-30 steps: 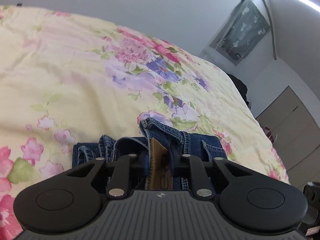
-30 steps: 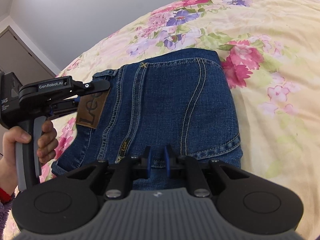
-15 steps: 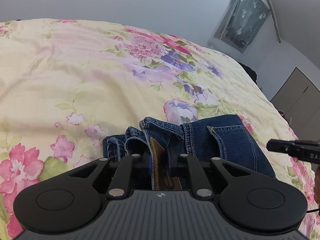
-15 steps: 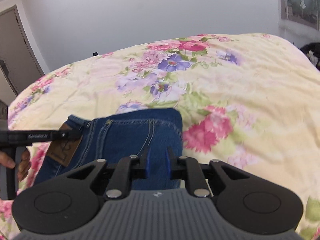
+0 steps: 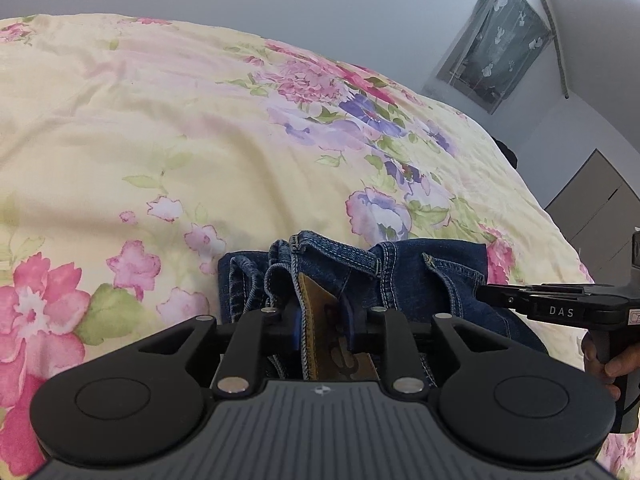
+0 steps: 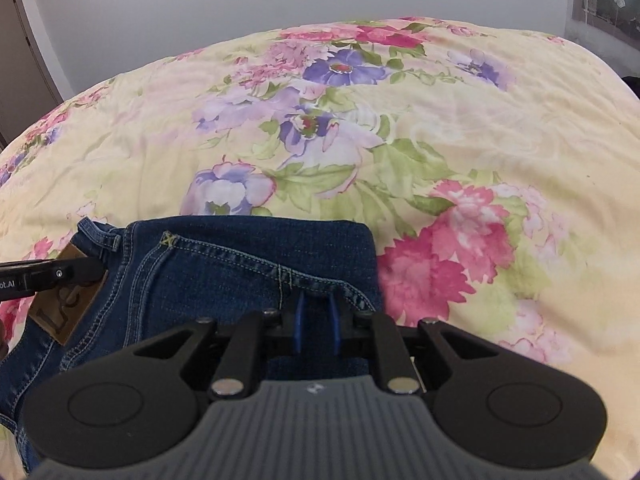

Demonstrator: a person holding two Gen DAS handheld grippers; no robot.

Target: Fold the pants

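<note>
Dark blue jeans [image 6: 224, 256] lie folded on a floral bedspread [image 6: 440, 128]. My left gripper [image 5: 322, 312] is shut on the waistband at the brown leather patch [image 5: 320, 320]; the denim [image 5: 404, 268] bunches ahead of it. It also shows at the left edge of the right wrist view [image 6: 52, 274], on the patch [image 6: 66, 312]. My right gripper [image 6: 316, 316] is shut on the jeans' fold at the pocket seam. It also shows at the right of the left wrist view [image 5: 492, 294].
The bedspread [image 5: 160, 140] spreads wide beyond the jeans. A grey wall stands behind the bed. A curtained window [image 5: 496, 40] and a wardrobe [image 5: 592, 208] are at the far right. A door [image 6: 24, 52] is at far left.
Both grippers have carried the waist end of the jeans forward and down; the cameras tilted from the denim to the bed beyond. Both stayed shut.
</note>
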